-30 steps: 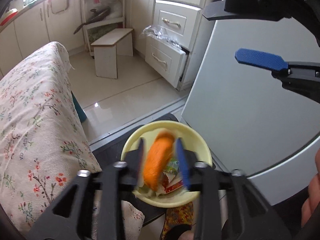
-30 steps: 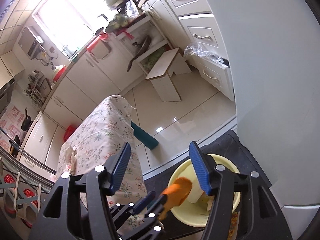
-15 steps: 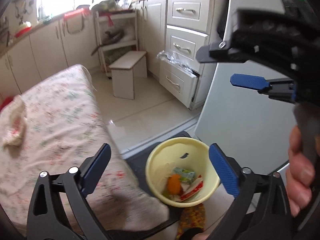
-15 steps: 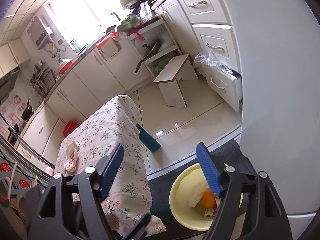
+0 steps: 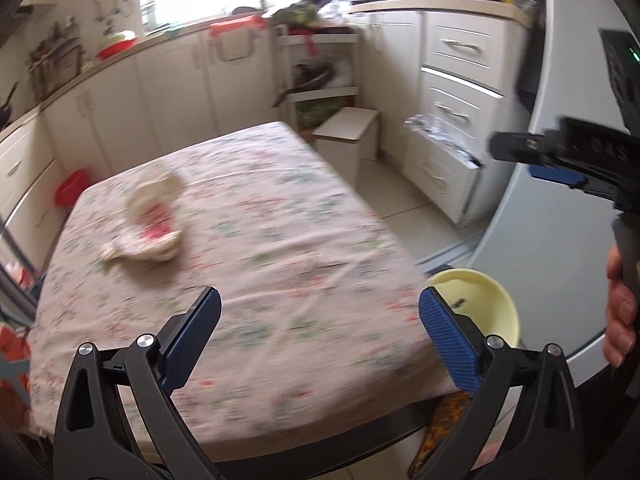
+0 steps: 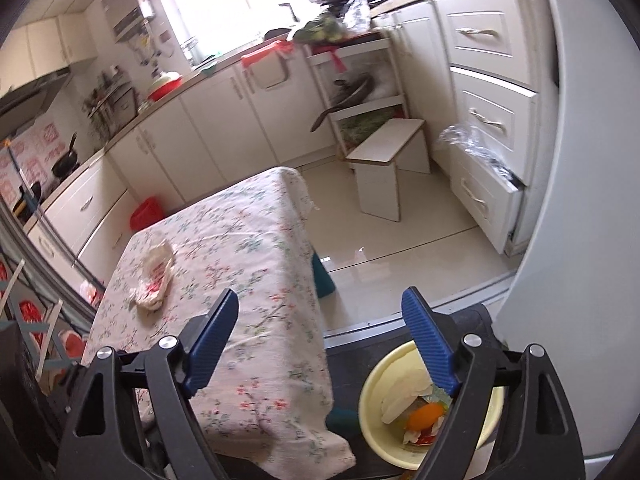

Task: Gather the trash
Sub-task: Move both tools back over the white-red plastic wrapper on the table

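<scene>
A crumpled white and red wrapper [image 5: 148, 216] lies on the floral tablecloth [image 5: 256, 264], at its far left; it also shows in the right wrist view [image 6: 154, 276]. A yellow bin [image 6: 370, 408] stands on the floor beside the table and holds an orange piece [image 6: 426, 416], white paper and wrappers. Its rim shows in the left wrist view [image 5: 488, 292]. My left gripper [image 5: 320, 336] is open and empty over the table's near edge. My right gripper [image 6: 320, 340] is open and empty, above the table edge and the bin.
A grey fridge [image 6: 580, 240] stands at the right. A small white stool [image 6: 388, 168], white drawers [image 6: 488, 120] with a plastic bag and a red bucket [image 6: 146, 212] stand on the tiled floor. A dark mat [image 6: 348, 360] lies under the bin.
The left gripper opened and dropped the orange piece into the yellow bin, then swung left over the table. The right gripper rose slightly and stayed open.
</scene>
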`<action>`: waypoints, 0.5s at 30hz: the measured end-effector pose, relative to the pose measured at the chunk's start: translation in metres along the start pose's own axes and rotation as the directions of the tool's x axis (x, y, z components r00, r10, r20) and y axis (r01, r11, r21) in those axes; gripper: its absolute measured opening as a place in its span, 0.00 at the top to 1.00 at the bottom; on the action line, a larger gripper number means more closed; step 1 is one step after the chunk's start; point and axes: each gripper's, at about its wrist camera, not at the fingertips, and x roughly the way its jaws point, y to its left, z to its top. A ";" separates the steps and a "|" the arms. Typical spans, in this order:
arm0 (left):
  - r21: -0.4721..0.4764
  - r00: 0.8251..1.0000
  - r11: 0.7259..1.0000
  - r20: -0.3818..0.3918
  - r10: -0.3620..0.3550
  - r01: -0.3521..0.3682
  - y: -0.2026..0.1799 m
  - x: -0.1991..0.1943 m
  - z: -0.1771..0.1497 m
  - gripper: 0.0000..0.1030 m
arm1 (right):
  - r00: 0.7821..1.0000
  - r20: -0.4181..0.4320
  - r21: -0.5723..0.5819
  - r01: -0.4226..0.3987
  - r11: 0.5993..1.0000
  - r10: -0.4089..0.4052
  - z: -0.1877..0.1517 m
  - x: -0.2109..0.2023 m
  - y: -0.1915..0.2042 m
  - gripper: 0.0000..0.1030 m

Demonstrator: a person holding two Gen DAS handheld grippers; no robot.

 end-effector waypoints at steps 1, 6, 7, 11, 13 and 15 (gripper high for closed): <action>-0.011 1.000 1.000 0.000 0.015 -0.015 0.011 -0.001 -0.002 0.08 | 1.000 -0.004 -0.011 -0.005 1.000 0.005 -0.001 0.002 0.006 0.20; -0.100 0.992 0.987 -0.001 0.125 -0.124 0.082 -0.008 -0.011 0.08 | 0.999 -0.025 -0.109 -0.030 0.994 0.027 -0.007 0.017 0.046 0.18; -0.119 0.990 0.983 -0.002 0.139 -0.139 0.094 -0.009 -0.013 0.08 | 0.999 -0.031 -0.123 -0.038 0.992 0.034 -0.009 0.019 0.053 0.18; -0.257 0.978 0.945 -0.004 0.210 -0.204 0.158 -0.016 -0.020 0.08 | 0.996 -0.063 -0.185 -0.068 0.980 0.057 -0.016 0.035 0.085 0.17; -0.318 0.975 0.923 -0.012 0.224 -0.216 0.181 -0.017 -0.025 0.08 | 0.994 -0.081 -0.210 -0.085 0.974 0.069 -0.020 0.043 0.101 0.17; -0.381 0.972 0.897 -0.021 0.233 -0.223 0.201 -0.017 -0.033 0.08 | 0.993 -0.094 -0.237 -0.098 0.967 0.078 -0.024 0.049 0.117 0.17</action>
